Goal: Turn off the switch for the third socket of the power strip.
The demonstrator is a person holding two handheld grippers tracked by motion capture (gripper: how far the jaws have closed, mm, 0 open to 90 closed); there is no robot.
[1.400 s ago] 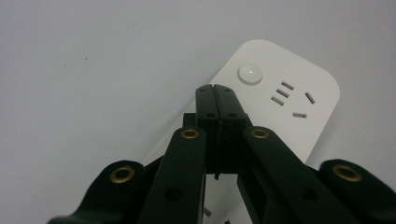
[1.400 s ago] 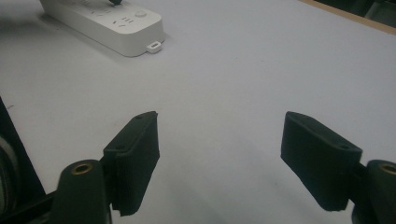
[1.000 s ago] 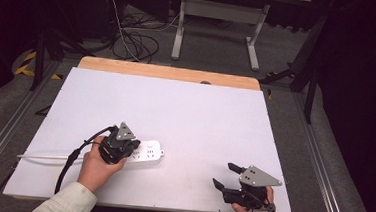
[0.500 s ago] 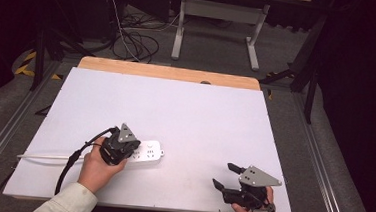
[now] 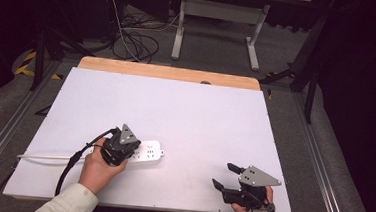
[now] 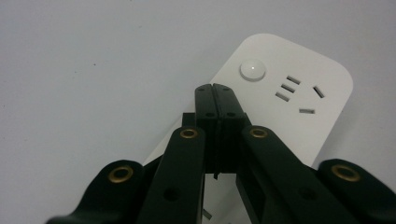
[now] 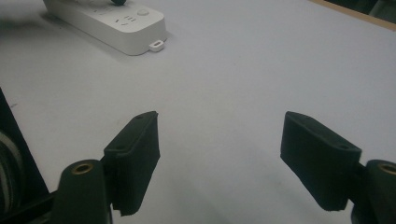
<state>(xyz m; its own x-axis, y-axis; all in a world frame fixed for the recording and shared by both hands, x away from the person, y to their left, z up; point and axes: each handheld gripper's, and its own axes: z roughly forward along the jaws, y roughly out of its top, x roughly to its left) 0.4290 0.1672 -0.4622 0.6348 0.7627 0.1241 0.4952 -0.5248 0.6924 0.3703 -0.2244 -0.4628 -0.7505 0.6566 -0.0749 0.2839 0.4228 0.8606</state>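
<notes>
Your left gripper [image 5: 123,144] sits over the power strip [image 5: 148,152] with jaws together; your right gripper [image 5: 227,177] waits with jaws apart.

Left gripper view: your jaws are pressed flat against each other with nothing between them, tips [image 6: 213,88] over the strip's white top, its round button [image 6: 252,70] just beyond the tips and the socket slots off to their right. Whether the tips touch the strip is not clear. Right gripper view: your pads [image 7: 137,154] stand wide over bare white table [image 5: 190,111], the strip [image 7: 109,21] well ahead of the left jaw.
</notes>
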